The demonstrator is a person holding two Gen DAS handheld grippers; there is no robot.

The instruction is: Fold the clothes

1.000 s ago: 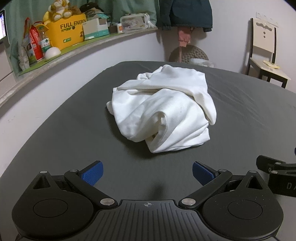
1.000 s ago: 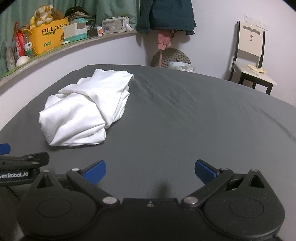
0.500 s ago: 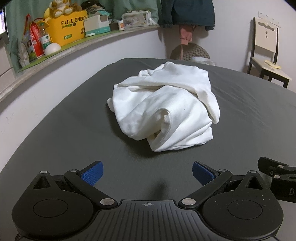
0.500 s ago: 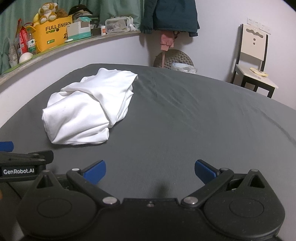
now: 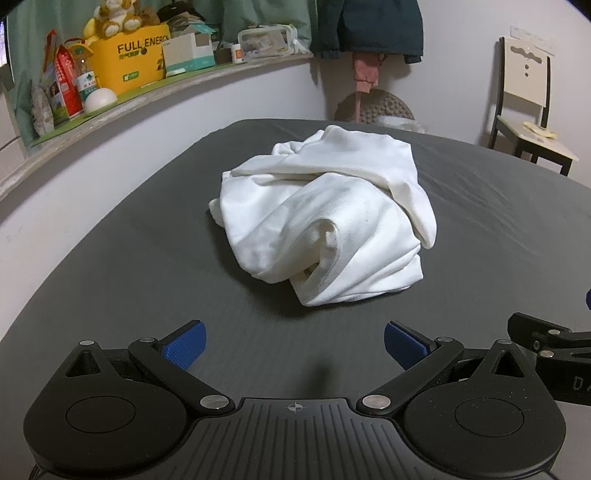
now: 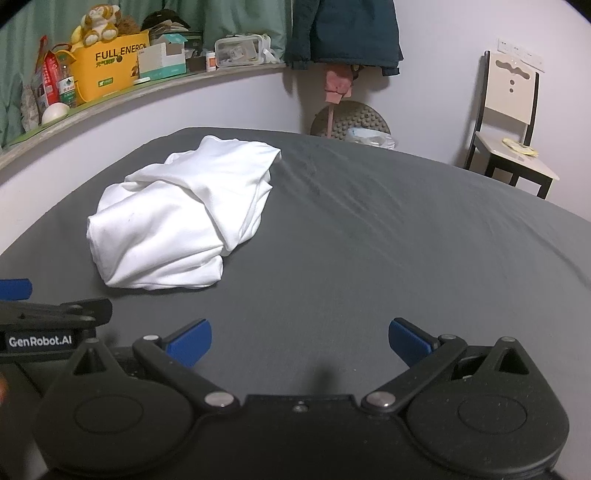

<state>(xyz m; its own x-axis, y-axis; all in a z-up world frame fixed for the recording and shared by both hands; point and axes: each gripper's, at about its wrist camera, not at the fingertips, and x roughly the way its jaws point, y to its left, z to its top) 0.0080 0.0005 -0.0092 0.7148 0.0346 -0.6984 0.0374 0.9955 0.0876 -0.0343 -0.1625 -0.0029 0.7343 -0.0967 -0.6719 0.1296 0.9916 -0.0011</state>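
Observation:
A crumpled white garment (image 5: 325,218) lies bunched in a heap on the dark grey bed sheet (image 5: 129,266). In the right wrist view the same garment (image 6: 181,221) sits to the left of centre. My left gripper (image 5: 294,344) is open, its blue pads wide apart, hovering just short of the heap's near edge with nothing between them. My right gripper (image 6: 300,341) is open too, over bare sheet (image 6: 388,240) to the right of the garment. Each gripper shows at the edge of the other's view.
A curved wall shelf (image 5: 147,92) at the back left carries a yellow box, cartons and a plush toy. A dark jacket (image 6: 343,33) hangs on the far wall. A chair (image 6: 513,122) stands at the back right beyond the bed.
Both grippers have edged forward toward the garment, which looks slightly larger and closer. The fingers stay open and the heap has not moved.

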